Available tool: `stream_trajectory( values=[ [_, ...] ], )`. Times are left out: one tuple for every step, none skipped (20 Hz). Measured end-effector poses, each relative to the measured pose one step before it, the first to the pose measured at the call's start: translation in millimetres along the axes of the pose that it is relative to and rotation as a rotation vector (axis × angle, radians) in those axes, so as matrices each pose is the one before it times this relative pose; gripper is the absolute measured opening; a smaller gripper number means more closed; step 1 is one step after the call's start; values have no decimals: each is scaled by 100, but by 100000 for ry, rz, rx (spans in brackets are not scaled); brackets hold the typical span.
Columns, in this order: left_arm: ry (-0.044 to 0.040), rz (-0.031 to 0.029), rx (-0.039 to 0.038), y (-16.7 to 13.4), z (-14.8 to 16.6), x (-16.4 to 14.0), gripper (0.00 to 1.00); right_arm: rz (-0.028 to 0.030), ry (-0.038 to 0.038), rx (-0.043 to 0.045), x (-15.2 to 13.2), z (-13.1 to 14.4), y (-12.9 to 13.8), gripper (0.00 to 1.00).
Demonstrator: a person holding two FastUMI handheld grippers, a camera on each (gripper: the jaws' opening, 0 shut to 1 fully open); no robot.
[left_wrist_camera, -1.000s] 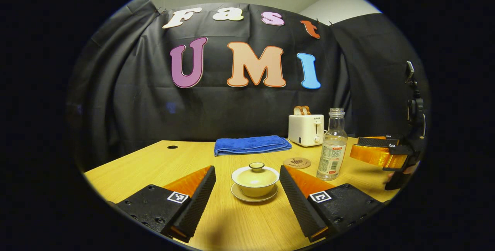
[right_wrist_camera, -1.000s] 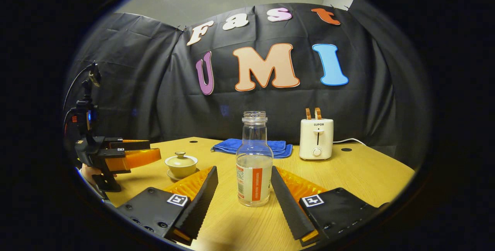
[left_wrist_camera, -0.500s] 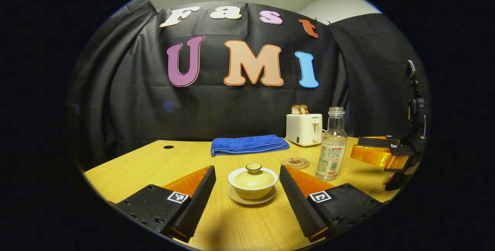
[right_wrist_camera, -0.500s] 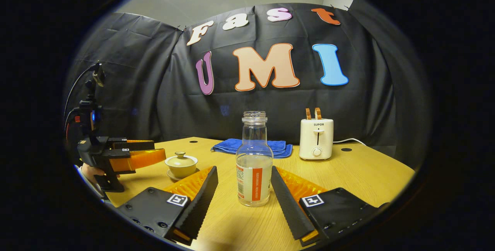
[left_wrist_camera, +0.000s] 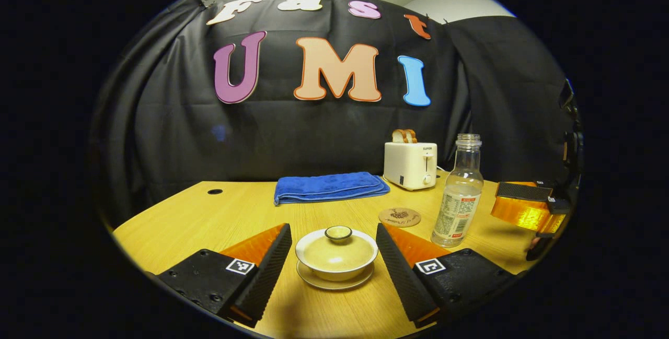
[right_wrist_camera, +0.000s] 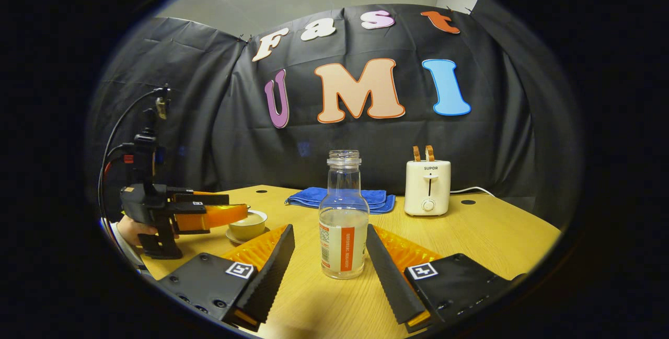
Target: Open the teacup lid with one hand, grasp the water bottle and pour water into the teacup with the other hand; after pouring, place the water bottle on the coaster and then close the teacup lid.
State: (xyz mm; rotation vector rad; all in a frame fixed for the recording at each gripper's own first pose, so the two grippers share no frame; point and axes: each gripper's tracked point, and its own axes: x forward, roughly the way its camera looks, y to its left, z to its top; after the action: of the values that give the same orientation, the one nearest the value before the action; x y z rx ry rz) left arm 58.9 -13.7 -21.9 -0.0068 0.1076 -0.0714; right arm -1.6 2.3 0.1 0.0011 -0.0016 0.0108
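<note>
Left hand-held gripper (left_wrist_camera: 333, 255): open, flanking lidded teacup (left_wrist_camera: 336, 253). Right hand-held gripper (right_wrist_camera: 330, 256): open, flanking bottle (right_wrist_camera: 343, 219). Coaster (left_wrist_camera: 399, 217) bare.

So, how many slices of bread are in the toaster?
2. Both slices stand side by side in the top of the toaster, at the back of the table. Nothing seems hidden.

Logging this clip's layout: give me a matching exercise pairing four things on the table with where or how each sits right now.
Things:
1. teacup lid
2. water bottle
3. coaster
4. toaster

States:
A. bare, nothing on it
B. holds two bread slices
C. uncapped, upright between the open right tool's fingers, untouched
D. on the cup, between the open left tool's fingers

Pairs: 1-D, 2-C, 3-A, 4-B
</note>
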Motion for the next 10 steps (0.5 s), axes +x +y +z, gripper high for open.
stream_trajectory(
  values=[
    [1582, -777, 420, -89, -307, 198, 95, 8, 4, -16, -11, -41, 19, 90],
    [1037, -682, 337, -138, -73, 237, 95, -3, -9, 20, -1, 48, -23, 90],
    [714, -178, 148, 12, -140, 181, 95, 0, 9, -12, 10, -41, 12, 90],
    [524, 75, -83, 47, -30, 160, 95, 17, -10, -1, 18, 31, -10, 90],
    [551, -250, -126, -39, -93, 215, 95, 10, 7, -7, -18, -29, 6, 86],
    [220, -409, -1, -106, -6, 87, 95, 6, -7, -5, -24, 57, 1, 90],
    [388, -514, 137, -128, -77, 223, 94, 13, 3, 17, 26, -58, 7, 90],
    [469, -703, 361, -158, -54, 208, 92, 10, -2, -12, 1, 37, -11, 90],
    [671, -425, 375, -174, -74, 155, 90, 2, -15, 15, -17, -47, -3, 90],
    [392, -256, 298, 53, -27, 27, 88, 4, 3, -12, -7, 68, 4, 90]
  ],
)
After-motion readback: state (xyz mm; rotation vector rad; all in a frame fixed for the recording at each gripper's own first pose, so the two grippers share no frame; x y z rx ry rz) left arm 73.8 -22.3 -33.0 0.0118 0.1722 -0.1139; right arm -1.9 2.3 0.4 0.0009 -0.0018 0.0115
